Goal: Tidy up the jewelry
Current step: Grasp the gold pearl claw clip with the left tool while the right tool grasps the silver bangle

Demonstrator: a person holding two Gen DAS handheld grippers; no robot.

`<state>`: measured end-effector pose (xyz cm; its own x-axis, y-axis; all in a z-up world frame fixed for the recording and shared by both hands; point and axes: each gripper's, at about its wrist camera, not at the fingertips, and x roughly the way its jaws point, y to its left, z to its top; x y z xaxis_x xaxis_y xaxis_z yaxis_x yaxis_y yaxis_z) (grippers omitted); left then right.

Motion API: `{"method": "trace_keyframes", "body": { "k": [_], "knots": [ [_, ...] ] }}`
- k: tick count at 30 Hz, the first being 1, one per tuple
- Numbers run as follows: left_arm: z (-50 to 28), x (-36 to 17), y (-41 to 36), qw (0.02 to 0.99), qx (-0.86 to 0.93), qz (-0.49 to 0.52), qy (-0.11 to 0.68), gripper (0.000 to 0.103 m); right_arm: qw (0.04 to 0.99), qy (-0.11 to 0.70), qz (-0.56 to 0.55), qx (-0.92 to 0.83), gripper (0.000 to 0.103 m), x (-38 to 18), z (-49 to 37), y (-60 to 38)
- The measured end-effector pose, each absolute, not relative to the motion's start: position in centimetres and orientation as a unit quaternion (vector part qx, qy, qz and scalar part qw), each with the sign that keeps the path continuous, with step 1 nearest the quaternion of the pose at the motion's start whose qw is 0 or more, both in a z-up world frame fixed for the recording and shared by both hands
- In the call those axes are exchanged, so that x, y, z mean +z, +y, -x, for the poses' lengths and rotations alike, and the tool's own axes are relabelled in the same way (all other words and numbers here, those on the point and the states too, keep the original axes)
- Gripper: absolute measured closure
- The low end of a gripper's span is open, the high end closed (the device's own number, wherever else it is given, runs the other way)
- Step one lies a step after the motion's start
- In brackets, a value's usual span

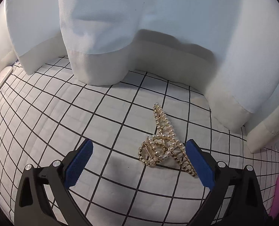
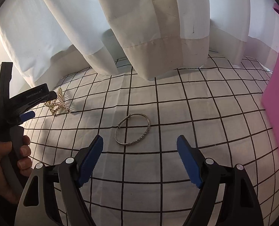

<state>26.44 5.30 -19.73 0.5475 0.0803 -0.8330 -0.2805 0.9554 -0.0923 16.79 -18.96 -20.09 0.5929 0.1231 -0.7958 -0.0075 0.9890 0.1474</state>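
Left gripper (image 1: pixel 139 162): jaws spread wide, nothing pinched. The pearl hair claw (image 1: pixel 166 146) lies on the checked sheet (image 1: pixel 45 122) between my blue pads; its gold end reaches the right-hand pad (image 1: pixel 199 164), though I cannot tell whether they touch. The left-hand pad stands well clear of it.

Right gripper (image 2: pixel 140 160): jaws likewise spread, holding nothing. The silver bangle (image 2: pixel 132 130) lies flat on the sheet just ahead of the fingertips, not between them, with no contact.

In the right wrist view my left hand (image 2: pixel 9 160) grips the other tool's handle at the left edge, with the claw beyond its tip.

White curtains (image 2: pixel 148 37) hang onto the sheet behind both pieces. A pink object (image 2: pixel 277 113) stands at the right edge.
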Motion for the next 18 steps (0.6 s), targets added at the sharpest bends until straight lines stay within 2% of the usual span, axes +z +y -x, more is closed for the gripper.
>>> {"method": "trace_keyframes", "body": {
  "k": [18],
  "knots": [
    [-28.8,-22.1,4.7,0.864,0.112,0.116,0.477,0.005,0.888,0.458,-0.033,0.034,0.026,-21.9,-18.0,-17.5]
  ]
}}
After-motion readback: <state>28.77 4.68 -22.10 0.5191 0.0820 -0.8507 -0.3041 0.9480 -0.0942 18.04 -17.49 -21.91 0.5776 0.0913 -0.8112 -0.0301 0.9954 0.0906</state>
